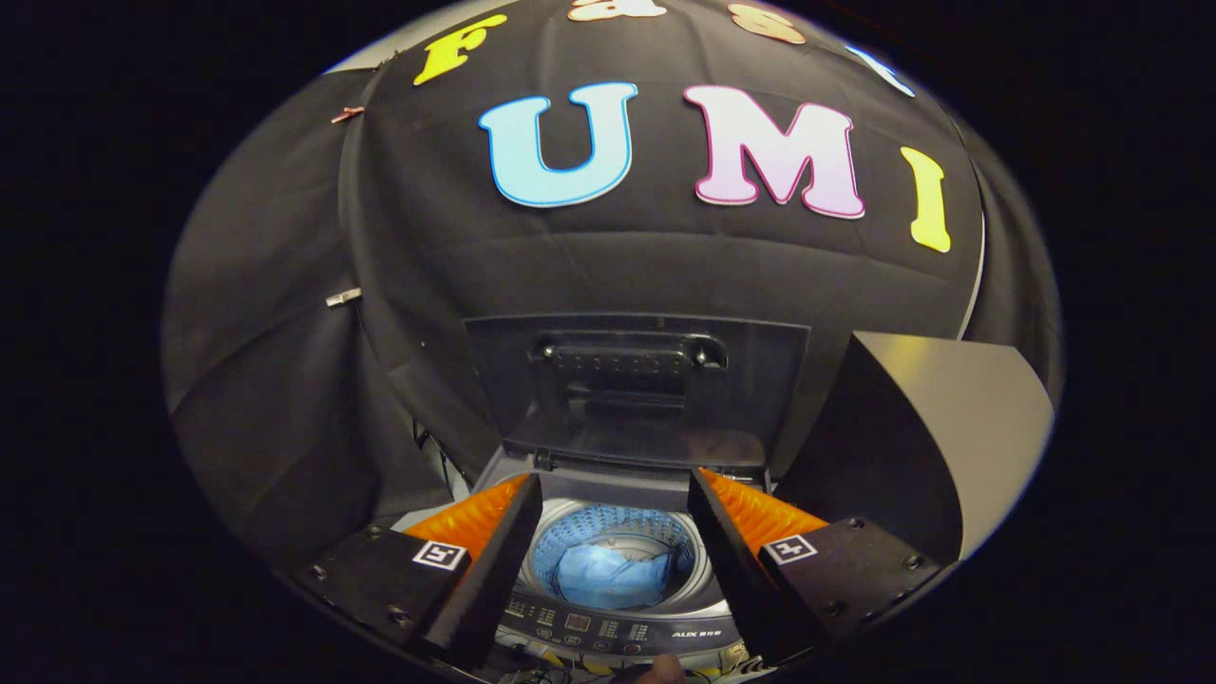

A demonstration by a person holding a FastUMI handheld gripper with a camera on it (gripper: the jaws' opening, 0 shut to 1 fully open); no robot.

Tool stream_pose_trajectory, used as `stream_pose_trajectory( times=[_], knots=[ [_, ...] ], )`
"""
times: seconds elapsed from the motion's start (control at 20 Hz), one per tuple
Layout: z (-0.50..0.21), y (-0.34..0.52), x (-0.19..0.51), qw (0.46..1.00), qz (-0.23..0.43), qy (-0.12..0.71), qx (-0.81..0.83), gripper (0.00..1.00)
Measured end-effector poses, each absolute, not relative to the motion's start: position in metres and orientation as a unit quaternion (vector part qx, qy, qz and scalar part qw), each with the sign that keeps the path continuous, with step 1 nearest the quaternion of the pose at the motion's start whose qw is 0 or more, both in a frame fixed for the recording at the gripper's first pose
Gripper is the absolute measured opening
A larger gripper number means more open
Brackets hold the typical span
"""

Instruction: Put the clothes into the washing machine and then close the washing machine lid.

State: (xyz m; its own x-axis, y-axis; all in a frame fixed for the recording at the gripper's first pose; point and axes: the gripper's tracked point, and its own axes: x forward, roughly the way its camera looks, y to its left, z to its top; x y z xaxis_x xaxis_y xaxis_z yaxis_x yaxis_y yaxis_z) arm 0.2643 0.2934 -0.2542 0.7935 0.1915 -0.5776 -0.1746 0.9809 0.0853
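A top-loading washing machine (617, 632) stands just ahead of and below my gripper (616, 489). Its dark lid (636, 389) is raised upright behind the drum, with the handle recess facing me. Light blue clothes (608, 575) lie inside the round drum (570, 541), seen in the gap between my fingers. The gripper is open and holds nothing; its two fingers spread wide over the drum's mouth. The control panel (608, 627) sits at the machine's near edge.
Black cloth walls enclose the booth behind and to the left of the machine. A grey box-like panel (959, 427) stands to the right of the lid. Some cables (532, 655) and a fingertip (660, 670) show below the control panel.
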Motion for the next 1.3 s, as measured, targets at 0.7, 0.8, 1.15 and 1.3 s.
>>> stream_pose_trajectory(
  times=[0.7, 0.8, 1.15, 1.3],
  knots=[
    [-0.219, 0.294, 0.355, 0.972, 0.084, 0.216, 0.042, 0.98],
    [-0.223, 0.294, 0.367, 0.971, 0.081, 0.219, 0.048, 0.98],
    [-0.244, 0.292, 0.391, 0.967, 0.070, 0.241, 0.047, 0.99],
    [-0.257, 0.288, 0.392, 0.961, 0.060, 0.265, 0.041, 0.99]
  ],
)
